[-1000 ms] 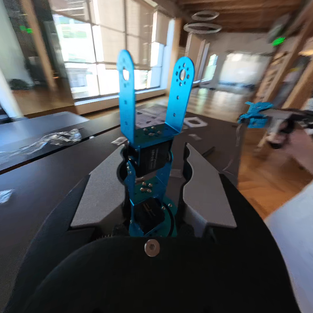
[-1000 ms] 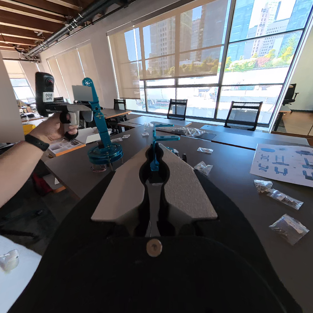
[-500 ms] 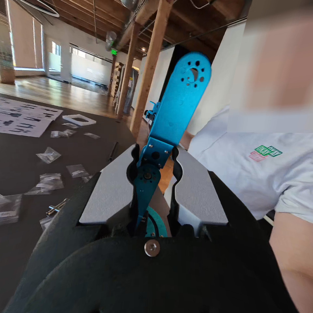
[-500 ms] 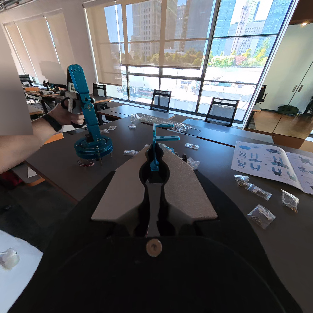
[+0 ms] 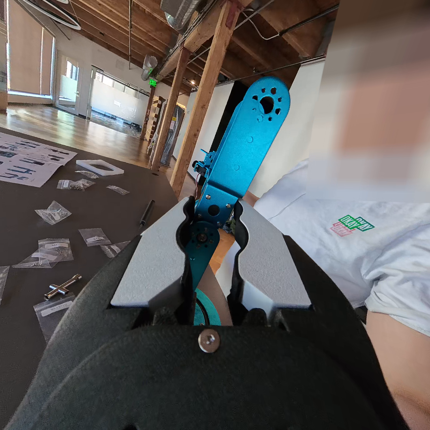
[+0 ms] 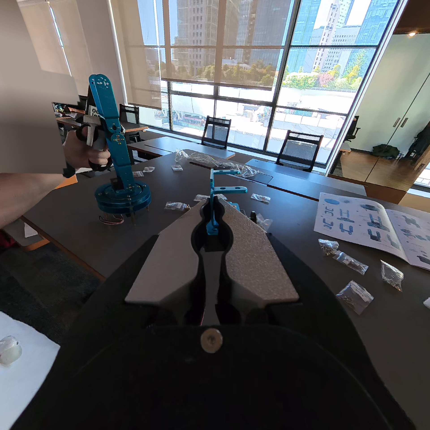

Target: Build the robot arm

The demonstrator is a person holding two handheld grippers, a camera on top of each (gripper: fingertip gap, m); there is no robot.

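- Left gripper (image 5: pixel 213 207) clenched on tall blue perforated metal arm assembly (image 5: pixel 244 149), steadying it upright on its round base on dark table (image 6: pixel 69 223)
- Right gripper (image 6: pixel 213 204) clamped on small blue U-shaped metal bracket (image 6: pixel 221 188), held above table, apart from assy, prongs pointing right

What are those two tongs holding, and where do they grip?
The left tongs clamp the blue arm at its middle joint. The right tongs pinch a blue bracket by its upright strip, near the lower end.
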